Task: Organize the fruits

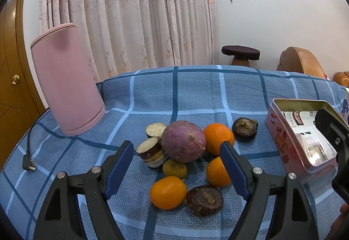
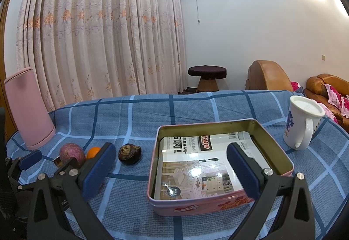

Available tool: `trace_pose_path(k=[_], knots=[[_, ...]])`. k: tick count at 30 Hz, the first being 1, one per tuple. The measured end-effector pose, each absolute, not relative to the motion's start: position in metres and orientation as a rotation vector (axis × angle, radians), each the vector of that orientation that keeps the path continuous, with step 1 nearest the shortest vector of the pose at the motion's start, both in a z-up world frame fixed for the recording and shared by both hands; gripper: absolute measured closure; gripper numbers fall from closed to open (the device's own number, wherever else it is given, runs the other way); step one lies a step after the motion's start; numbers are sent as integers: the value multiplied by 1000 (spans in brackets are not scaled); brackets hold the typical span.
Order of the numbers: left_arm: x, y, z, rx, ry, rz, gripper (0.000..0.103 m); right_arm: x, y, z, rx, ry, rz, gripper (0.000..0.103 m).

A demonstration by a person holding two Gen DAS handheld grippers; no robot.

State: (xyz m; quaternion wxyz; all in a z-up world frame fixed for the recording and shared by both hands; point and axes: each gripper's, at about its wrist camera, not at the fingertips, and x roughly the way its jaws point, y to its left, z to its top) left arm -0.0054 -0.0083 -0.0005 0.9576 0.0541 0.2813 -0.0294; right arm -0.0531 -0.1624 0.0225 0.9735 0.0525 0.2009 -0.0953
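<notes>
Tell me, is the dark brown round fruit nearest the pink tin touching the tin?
Apart. The right wrist view shows blue checked cloth between the dark brown round fruit and the pink metal tin.

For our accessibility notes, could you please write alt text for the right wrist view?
The open right tool hovers over an open pink tin lined with printed paper, on a blue checked tablecloth. A white mug stands right; fruit lies left.
</notes>
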Motion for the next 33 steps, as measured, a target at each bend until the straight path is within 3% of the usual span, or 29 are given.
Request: trace_pose_path(k=[16, 24, 29, 33], knots=[[-4, 0, 0, 132, 569, -53, 21, -54, -155, 24, 96, 397, -150, 0], [7, 61, 7, 63, 596, 18, 21, -46, -138, 17, 53, 454, -22, 26], [7, 85, -2, 59, 649, 12, 21, -34, -114, 6, 33, 550, 138, 30], [7, 88, -8, 67, 690, -7, 21, -23, -97, -10, 28, 663, 241, 46]])
